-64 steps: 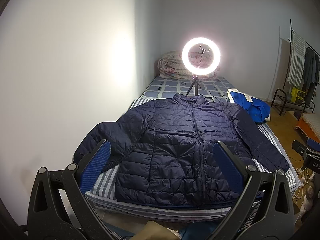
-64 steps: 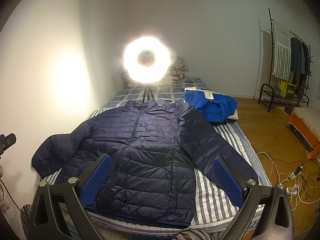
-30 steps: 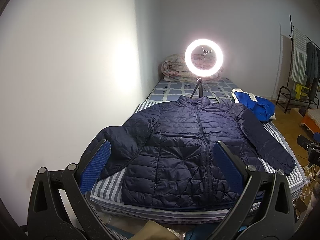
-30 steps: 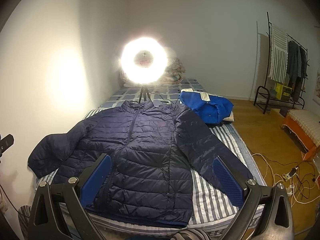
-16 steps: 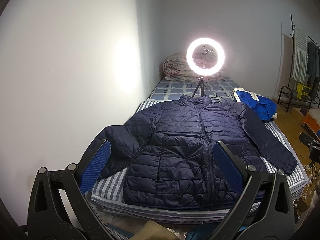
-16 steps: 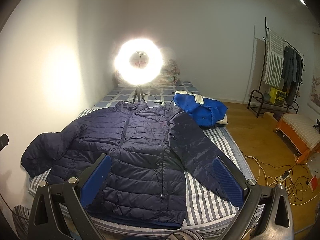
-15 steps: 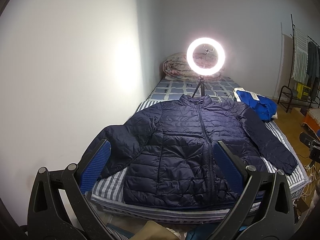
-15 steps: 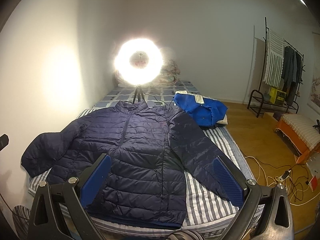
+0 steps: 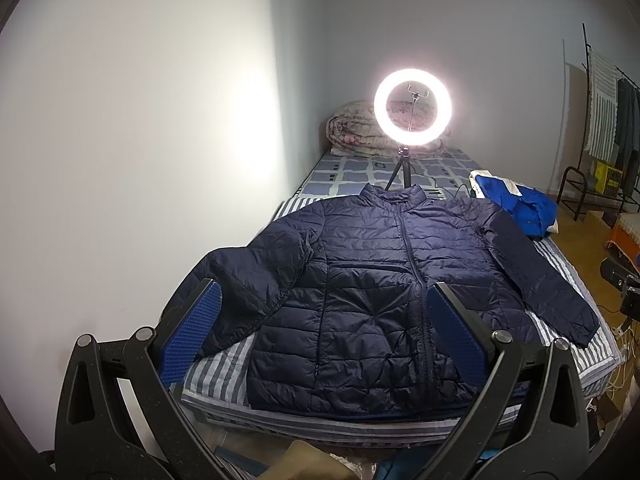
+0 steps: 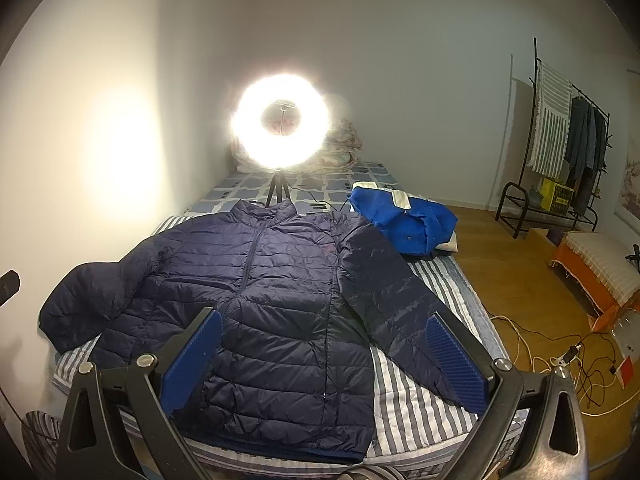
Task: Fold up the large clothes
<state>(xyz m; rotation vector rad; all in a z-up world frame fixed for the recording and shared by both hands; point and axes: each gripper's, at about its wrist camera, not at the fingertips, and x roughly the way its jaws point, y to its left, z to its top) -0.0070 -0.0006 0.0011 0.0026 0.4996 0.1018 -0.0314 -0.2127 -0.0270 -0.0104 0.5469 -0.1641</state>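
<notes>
A dark navy quilted puffer jacket (image 9: 372, 280) lies flat and zipped on the striped bed (image 9: 224, 368), collar away from me, both sleeves spread out. It also shows in the right wrist view (image 10: 272, 292). My left gripper (image 9: 324, 336) is open and empty, held above the foot of the bed in front of the jacket's hem. My right gripper (image 10: 324, 356) is open and empty, held above the hem and the right sleeve (image 10: 396, 300). Neither gripper touches the jacket.
A lit ring light on a tripod (image 9: 412, 114) stands on the bed behind the collar. A blue garment (image 10: 404, 220) lies at the bed's right side. A rolled quilt (image 9: 352, 132) is at the head. A clothes rack (image 10: 560, 152), orange stool (image 10: 596, 272) and floor cables (image 10: 560, 356) are on the right.
Both grippers have drifted slightly; the views shifted so the jacket sits a little more to the right in the left view and left in the right view. Jaws stayed open.
</notes>
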